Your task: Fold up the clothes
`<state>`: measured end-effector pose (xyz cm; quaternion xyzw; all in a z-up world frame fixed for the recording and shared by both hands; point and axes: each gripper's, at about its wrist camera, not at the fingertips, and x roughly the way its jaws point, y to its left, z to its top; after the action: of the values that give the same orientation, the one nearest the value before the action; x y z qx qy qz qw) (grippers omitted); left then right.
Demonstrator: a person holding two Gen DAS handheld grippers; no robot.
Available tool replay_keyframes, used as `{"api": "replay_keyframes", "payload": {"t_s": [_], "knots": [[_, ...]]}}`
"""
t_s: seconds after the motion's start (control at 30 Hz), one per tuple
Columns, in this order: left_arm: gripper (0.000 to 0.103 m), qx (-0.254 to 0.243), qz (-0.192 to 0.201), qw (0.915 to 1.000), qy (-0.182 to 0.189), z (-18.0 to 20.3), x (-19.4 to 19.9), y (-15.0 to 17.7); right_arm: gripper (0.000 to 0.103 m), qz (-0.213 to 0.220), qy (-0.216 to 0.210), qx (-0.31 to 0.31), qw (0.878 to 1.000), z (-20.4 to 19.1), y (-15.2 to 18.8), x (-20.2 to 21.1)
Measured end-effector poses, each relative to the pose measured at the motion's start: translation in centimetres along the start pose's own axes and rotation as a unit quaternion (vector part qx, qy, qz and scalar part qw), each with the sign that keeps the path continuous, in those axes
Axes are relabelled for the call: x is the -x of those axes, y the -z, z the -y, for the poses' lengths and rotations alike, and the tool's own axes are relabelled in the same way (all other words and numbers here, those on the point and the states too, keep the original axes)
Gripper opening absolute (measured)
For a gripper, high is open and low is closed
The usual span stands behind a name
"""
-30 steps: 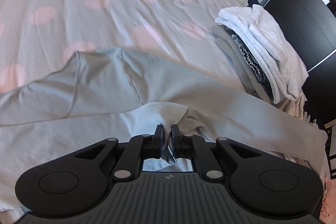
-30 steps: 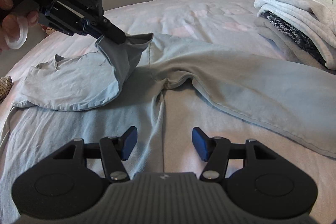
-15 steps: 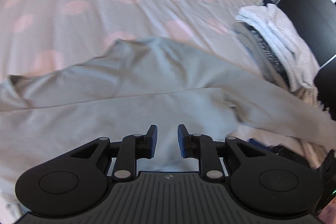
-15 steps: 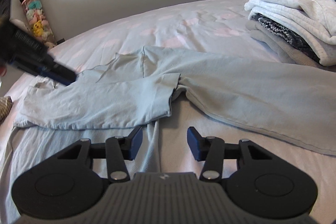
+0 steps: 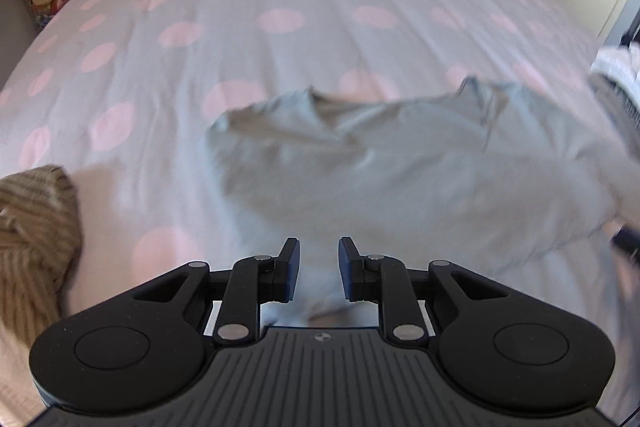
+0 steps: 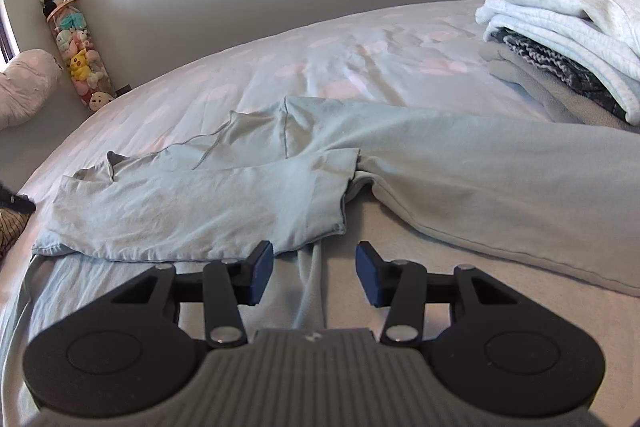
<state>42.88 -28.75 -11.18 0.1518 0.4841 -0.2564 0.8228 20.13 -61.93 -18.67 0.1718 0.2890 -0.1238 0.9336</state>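
The pale grey-blue shirt (image 6: 208,203) lay spread on the spotted bed cover (image 6: 320,67), one short sleeve folded flat across its body, hem pointing right, collar at the far edge. A long sleeve (image 6: 500,179) ran off to the right, wrinkled but flat. The left gripper (image 5: 319,267) hovered over the near edge of the shirt, its jaws a little apart and nothing between them. The right gripper (image 6: 315,273) sat low over the shirt's near part, jaws parted wider, gripping nothing. At the far right stood a stack of folded clothes (image 6: 560,39). Soft toys (image 6: 78,55) lined the far left corner.
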Motion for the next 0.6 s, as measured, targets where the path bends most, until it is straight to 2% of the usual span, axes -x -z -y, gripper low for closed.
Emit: {"api": "replay_keyframes", "payload": {"t_s": [0.27, 0.4, 0.53, 0.6], "knots": [[0.018, -0.081, -0.015, 0.9953, -0.05, -0.8, -1.1, 5.2, 0.05, 0.003, 0.006, 0.017, 1.0, -0.6, 0.3, 0.0], [0.018, -0.117, -0.015, 0.9905, -0.071, -0.5, -2.2, 5.7, 0.05, 0.003, 0.007, 0.023, 1.0, -0.9, 0.4, -0.3], [0.018, -0.142, 0.004, 0.9868, -0.077, 0.8, -3.4, 4.8, 0.05, -0.003, 0.01, 0.028, 1.0, -0.9, 0.6, -0.5], [0.014, -0.167, 0.01, 0.9822, -0.086, 1.7, -3.7, 5.0, 0.05, -0.005, 0.012, 0.027, 1.0, -0.7, 0.7, -0.6]]}}
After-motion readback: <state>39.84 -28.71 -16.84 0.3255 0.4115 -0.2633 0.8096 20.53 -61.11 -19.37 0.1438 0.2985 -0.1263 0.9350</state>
